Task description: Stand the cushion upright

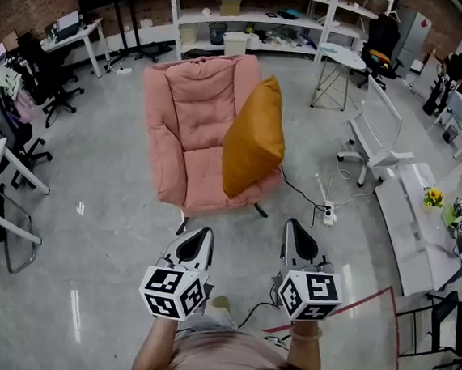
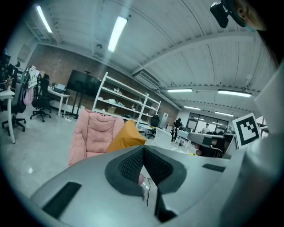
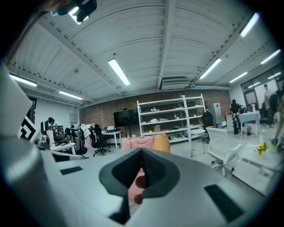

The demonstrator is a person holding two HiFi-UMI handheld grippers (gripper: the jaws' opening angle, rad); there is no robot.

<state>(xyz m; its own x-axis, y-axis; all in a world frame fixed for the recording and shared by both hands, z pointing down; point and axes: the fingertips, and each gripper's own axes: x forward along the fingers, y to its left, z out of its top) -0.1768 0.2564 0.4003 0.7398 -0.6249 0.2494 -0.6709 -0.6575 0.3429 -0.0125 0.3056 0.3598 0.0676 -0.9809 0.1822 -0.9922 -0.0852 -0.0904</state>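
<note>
A: Starting at the left gripper (image 1: 201, 236): clenched or released?

B: Clenched, pad against pad, gripping nothing. Held low over bare floor (image 1: 104, 233), well short of the armchair (image 1: 184, 127).

A: And ahead of those jaws?

B: Looking down from the head, ahead and a little to the right: first the pink seat, then the orange cushion (image 1: 254, 138). Seen along the left jaws, shows just above their tips and slightly to the left.

A: Lying how?

B: Up on its lower edge on the seat, long axis running bottom to top. Leaning on the armrest on the right jaws' side and on the backrest. Tilted a little, not flat. Looks close to upright already; perhaps only needs squaring up.

A: On to the right gripper (image 1: 296, 229)?

B: Shut as well, and empty. Seen along its jaws, shows the cushion just above the tips and slightly to the right, armchair beside it on the left.

A: Nearer side?

B: Hard to call. Falls about midway between the two pairs of jaws, well apart from both, across open floor. Probably calls for a reach forward with either, opening first, then taking a top corner or the near edge.
</note>
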